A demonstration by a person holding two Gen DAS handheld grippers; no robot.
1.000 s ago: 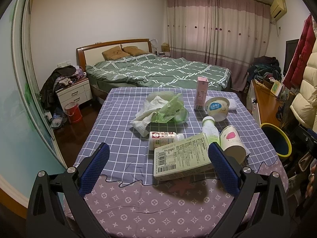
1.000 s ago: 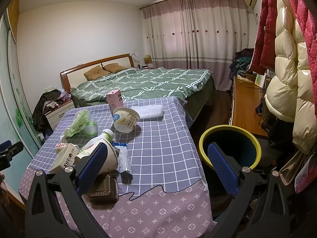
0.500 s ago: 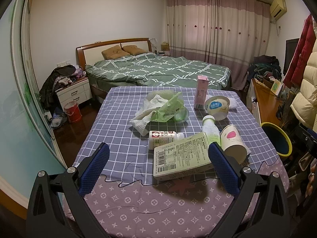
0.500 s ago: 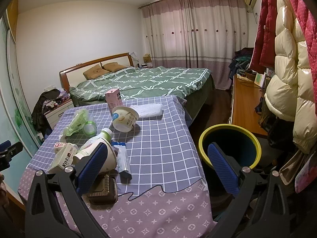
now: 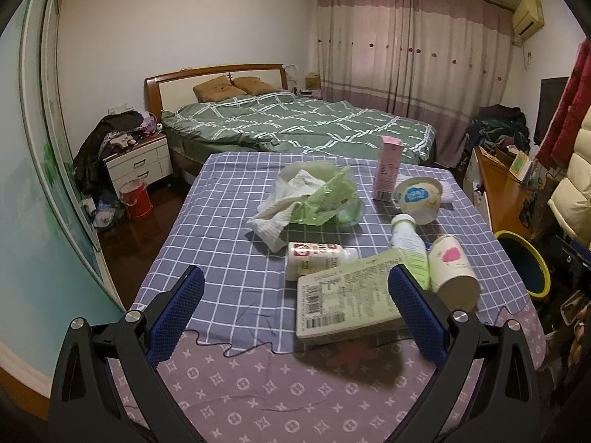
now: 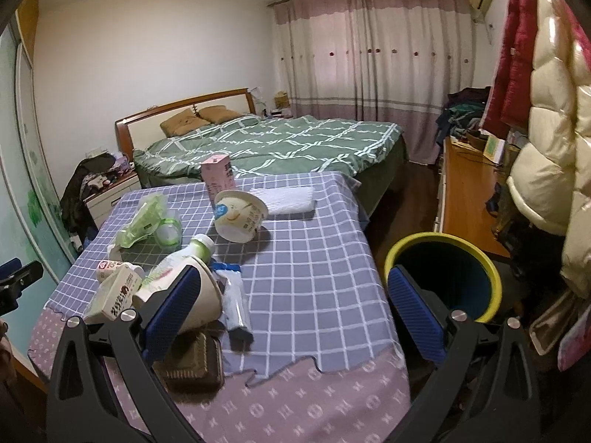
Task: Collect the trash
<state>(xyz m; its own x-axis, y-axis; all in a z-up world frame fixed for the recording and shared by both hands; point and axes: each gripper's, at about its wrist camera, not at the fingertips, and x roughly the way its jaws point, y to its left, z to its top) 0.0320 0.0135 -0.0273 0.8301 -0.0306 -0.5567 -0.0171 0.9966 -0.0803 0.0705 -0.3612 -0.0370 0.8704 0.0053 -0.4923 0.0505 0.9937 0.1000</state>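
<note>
Trash is spread over the bench (image 5: 221, 243), none picked up; the bench wears a blue checked cloth with a purple patterned border at the near edge.

Near edge, towards the right corner: flat green carton (image 5: 347, 301) lying barcode side up, its right end just behind the left gripper's (image 5: 295, 313) right finger. Touching its far side: small white bottle with a red label (image 5: 317, 256) on its side, and a green-and-white bottle (image 5: 408, 245) also lying down. Paper cup with a pink mark (image 5: 452, 267) lies tipped just right of that bottle. The right wrist view adds a dark ridged tray (image 6: 195, 365) at the near edge and a clear wrapper (image 6: 232, 302) beside it.

Middle: white crumpled cloth (image 5: 284, 203) with a green plastic bag (image 5: 328, 199) bunched against it.

Far right area: pink carton (image 5: 388, 173) standing upright, white tub with a blue label (image 5: 419, 199) tilted just beside it, white folded pad (image 6: 284, 195) behind the tub near the far edge.

Bin with a yellow rim (image 6: 443, 277) stands on the floor off the bench's right edge.

Left gripper: jaws wide apart, holding nothing, low over the near edge. Right gripper (image 6: 295, 306): jaws wide apart, holding nothing, over the near right corner, one finger in front of the cup, the other in front of the bin.
</note>
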